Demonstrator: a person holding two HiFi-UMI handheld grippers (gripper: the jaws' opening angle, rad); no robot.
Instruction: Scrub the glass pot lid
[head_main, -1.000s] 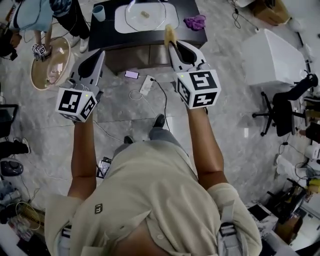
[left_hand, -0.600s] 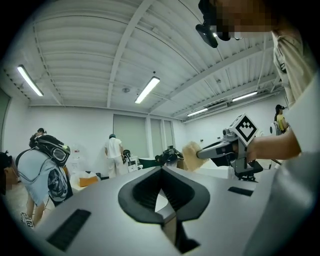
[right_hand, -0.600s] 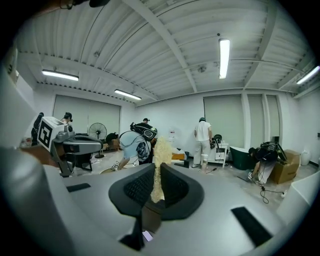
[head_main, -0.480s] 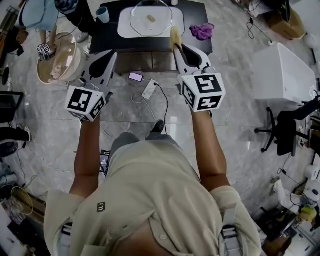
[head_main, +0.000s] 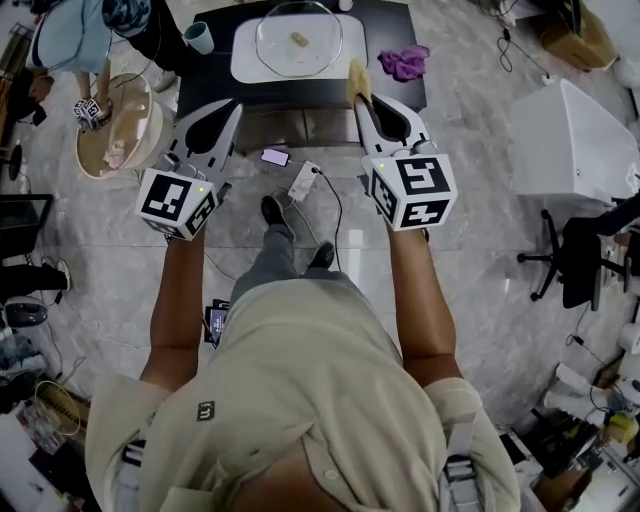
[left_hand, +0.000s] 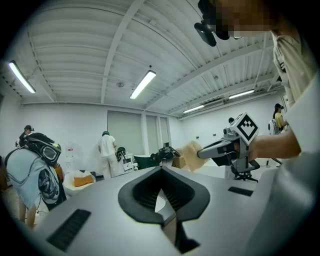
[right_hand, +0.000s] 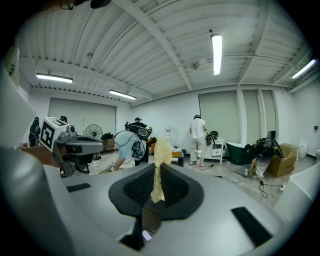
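Standing on a grey marbled floor, a person in a beige shirt holds a grey two-jaw tool in each hand, both pointed toward a dark rectangular tabletop. The right tool is clamped on a thin tan-yellow sponge. In the right gripper view the sponge stands upright between the ribbed black pads and sticks out past the tips of the right tool. In the head view the sponge's far end reaches the near edge of the tabletop.

The left tool is empty. In the left gripper view its jaws meet at the tips, with only a narrow wedge of light showing lower down between the pads.

The round clear glass pot lid lies on a white rectangular mat in the middle of the tabletop, well ahead of both tools and touched by neither. A pale blue cup stands near the tabletop's left edge, and a crumpled purple cloth lies near its right edge. On the floor in front of the tabletop lies a white power strip.
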